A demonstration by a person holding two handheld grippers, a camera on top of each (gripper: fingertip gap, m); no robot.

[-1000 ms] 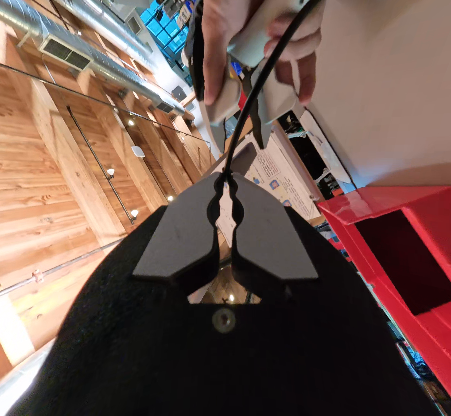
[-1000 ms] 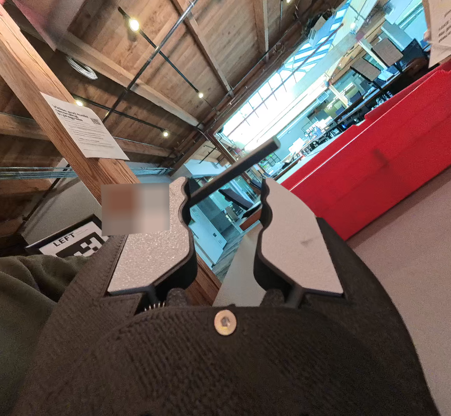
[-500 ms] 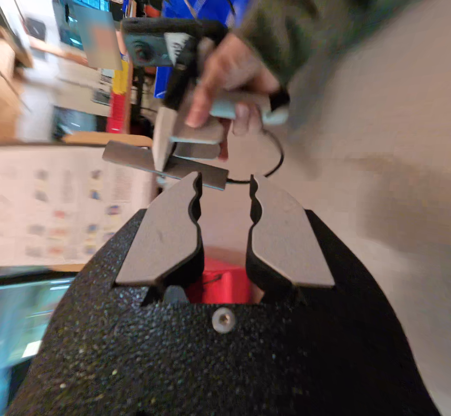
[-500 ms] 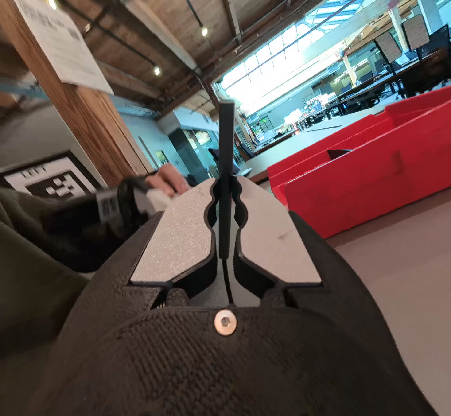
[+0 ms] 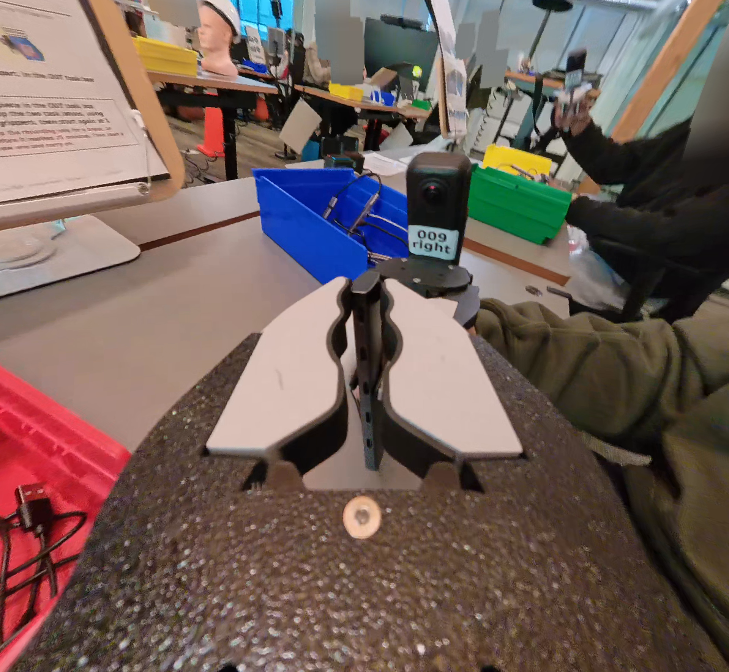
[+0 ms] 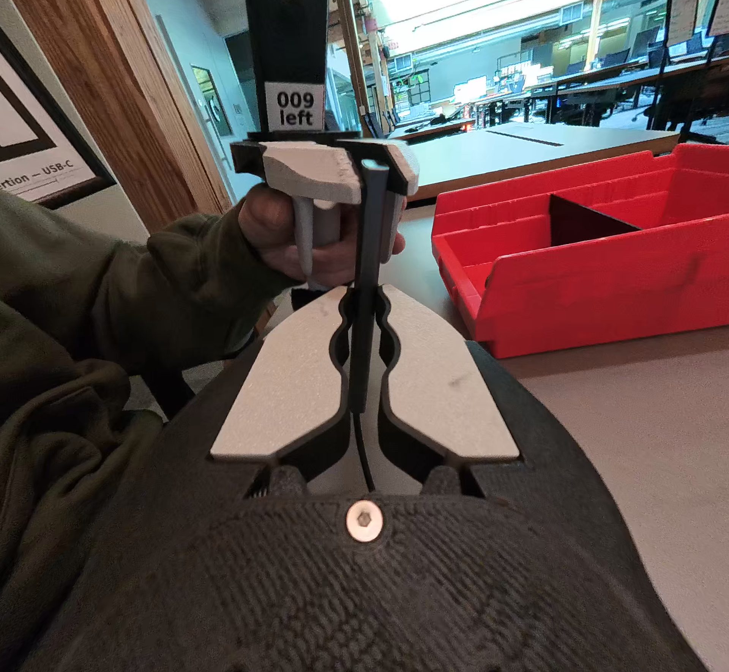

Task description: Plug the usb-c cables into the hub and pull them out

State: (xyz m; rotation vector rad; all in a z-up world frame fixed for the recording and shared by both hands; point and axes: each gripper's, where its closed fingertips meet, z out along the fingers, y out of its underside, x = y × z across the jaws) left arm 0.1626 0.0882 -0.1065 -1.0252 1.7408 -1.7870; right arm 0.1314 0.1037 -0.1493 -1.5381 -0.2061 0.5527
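Observation:
A slim dark hub [image 5: 367, 357] stands on edge between the fingers of my left gripper [image 5: 365, 298], which are shut on it; small ports run along its edge. My right gripper [image 6: 365, 298] is shut on the same hub [image 6: 369, 259], near the end where its black lead [image 6: 365, 456] trails back. In the right wrist view the left gripper [image 6: 371, 188] clamps the hub's far end. A black USB cable [image 5: 31, 515] lies in the red bin [image 5: 47, 436] at the lower left.
A blue bin [image 5: 307, 235] with more cables and adapters stands on the grey table [image 5: 157, 318] ahead. The red bin [image 6: 591, 290] is at the right in the right wrist view. A monitor stand [image 5: 59, 247] is at far left. A green-sleeved arm [image 5: 591, 377] is at right. One gripper's finger ends stand about 5 cm off the other's.
My left gripper let go of the hub's thin black lead, opened, swung round and shut on the hub. My right gripper closed on the hub and has kept hold of it.

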